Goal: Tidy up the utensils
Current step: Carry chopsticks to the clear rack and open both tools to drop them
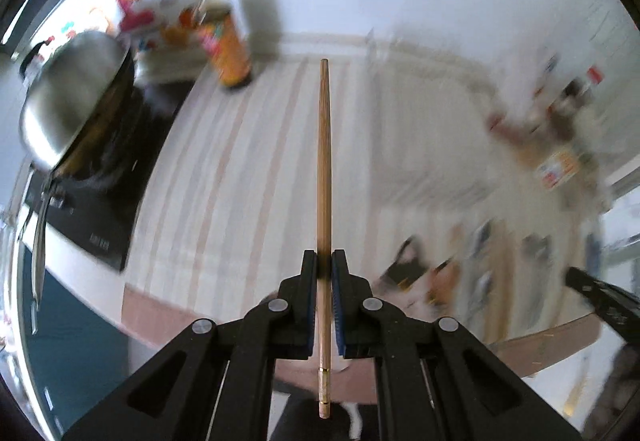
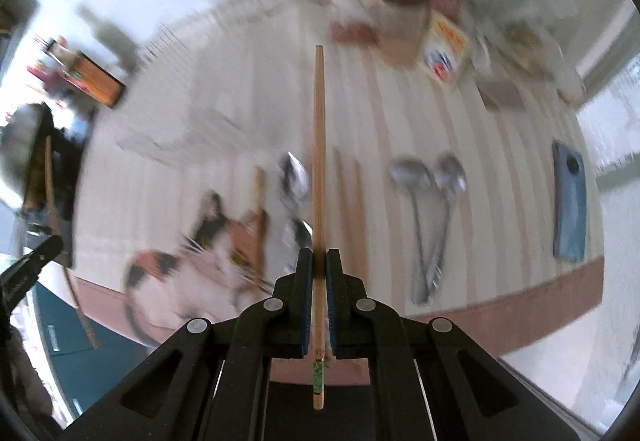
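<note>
My left gripper [image 1: 324, 257] is shut on a wooden chopstick [image 1: 324, 161] that points straight ahead, high over the striped tablecloth [image 1: 248, 169]. In the right wrist view my right gripper [image 2: 319, 255] is shut on a second wooden chopstick [image 2: 319, 145] with a green band near its back end. Below it on the cloth lie two metal spoons [image 2: 432, 193] side by side at the right, more wooden chopsticks [image 2: 352, 201] near the middle, and blurred metal utensils [image 2: 294, 181] just left of the held stick. The left gripper's edge [image 2: 32, 257] shows at far left.
A steel pot lid [image 1: 72, 97] sits over a pan on a black cooktop [image 1: 100, 201] at the left. An orange bottle [image 1: 228, 49] stands at the back. A cup [image 2: 400, 13], boxes and a blue phone [image 2: 568, 201] lie at the right. A calico cat [image 2: 192, 261] sits at the table's near edge.
</note>
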`<state>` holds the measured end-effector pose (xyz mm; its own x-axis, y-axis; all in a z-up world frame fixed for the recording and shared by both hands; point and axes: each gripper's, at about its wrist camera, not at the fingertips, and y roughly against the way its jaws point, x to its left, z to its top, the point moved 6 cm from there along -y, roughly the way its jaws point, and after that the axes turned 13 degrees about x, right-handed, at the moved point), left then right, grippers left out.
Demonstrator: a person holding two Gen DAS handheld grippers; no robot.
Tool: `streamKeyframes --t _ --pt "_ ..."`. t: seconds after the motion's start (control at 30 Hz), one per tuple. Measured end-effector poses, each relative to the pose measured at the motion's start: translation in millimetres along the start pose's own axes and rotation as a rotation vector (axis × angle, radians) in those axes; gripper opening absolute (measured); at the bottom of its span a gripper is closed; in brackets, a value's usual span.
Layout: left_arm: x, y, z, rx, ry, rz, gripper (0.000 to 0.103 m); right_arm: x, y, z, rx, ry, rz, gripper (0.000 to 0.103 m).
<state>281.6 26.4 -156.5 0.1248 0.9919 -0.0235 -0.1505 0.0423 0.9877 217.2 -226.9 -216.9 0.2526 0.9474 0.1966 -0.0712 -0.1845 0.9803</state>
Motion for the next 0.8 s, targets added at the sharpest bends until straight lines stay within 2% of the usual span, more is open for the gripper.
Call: streamKeyframes --t 0.1,0.23,0.37,0.5,0.63,0.8 --pt "-21 26 34 -0.031 -0.027 -0.082 0.005 16 18 27 -0.018 0.03 0.079 0.007" --pt "-47 28 89 -0.014 -0.049 -0.151 0.005 51 33 89 -0.016 0.084 0.155 0.007" --pt "-67 -1 135 0.077 -0.047 -0.184 0.005 70 18 154 0.022 0.086 0.17 0.007" --pt "-76 -36 165 0.177 -0.039 -0.207 0.005 76 -6 204 0.076 0.07 0.175 0.007" --pt "-77 -74 182 0.264 -0.02 -0.208 0.005 80 -40 232 0.148 0.055 0.186 0.007" --pt "-70 -92 188 0.301 0.008 -0.179 0.008 88 -81 241 0.27 0.09 0.146 0.007"
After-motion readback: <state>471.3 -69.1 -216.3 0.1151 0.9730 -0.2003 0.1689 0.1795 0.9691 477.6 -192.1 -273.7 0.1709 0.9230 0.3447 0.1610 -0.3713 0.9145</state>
